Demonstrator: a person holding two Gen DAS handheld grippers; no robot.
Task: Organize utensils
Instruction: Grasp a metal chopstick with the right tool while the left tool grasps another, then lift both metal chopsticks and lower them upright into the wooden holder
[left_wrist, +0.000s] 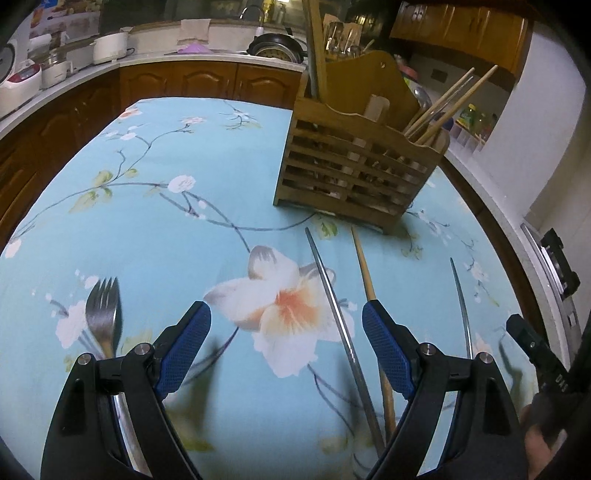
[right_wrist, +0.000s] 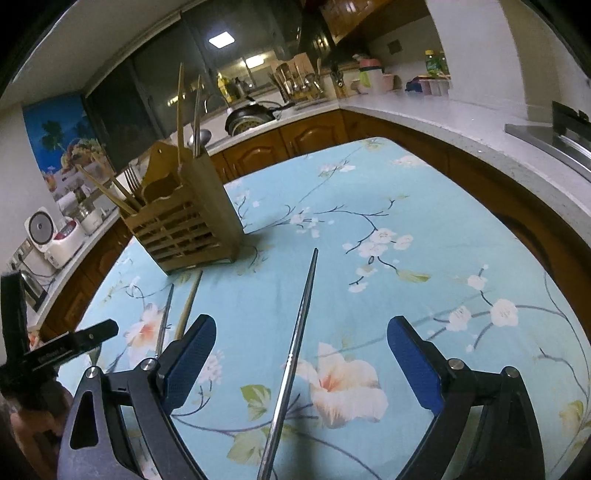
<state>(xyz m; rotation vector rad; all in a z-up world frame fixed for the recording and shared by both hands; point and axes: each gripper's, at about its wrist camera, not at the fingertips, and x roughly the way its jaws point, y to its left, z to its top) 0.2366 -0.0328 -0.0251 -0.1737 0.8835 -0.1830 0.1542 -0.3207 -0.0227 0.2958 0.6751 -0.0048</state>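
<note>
A slatted wooden utensil holder (left_wrist: 354, 173) stands on the floral blue tablecloth and holds chopsticks and other utensils; it also shows in the right wrist view (right_wrist: 188, 229). My left gripper (left_wrist: 286, 332) is open and empty above the cloth. A metal fork (left_wrist: 103, 314) lies left of it. A metal chopstick (left_wrist: 334, 302) and a wooden chopstick (left_wrist: 365, 273) lie between its fingers and the holder. My right gripper (right_wrist: 301, 347) is open, with another metal chopstick (right_wrist: 295, 350) lying on the cloth between its fingers.
The table (left_wrist: 147, 236) is ringed by wooden kitchen cabinets (left_wrist: 207, 79) and a white counter with rice cookers (left_wrist: 22, 77), a pan (right_wrist: 251, 114) and bottles. A stove edge (right_wrist: 565, 136) sits at the right. The other gripper's black body (left_wrist: 535, 354) shows at the right edge.
</note>
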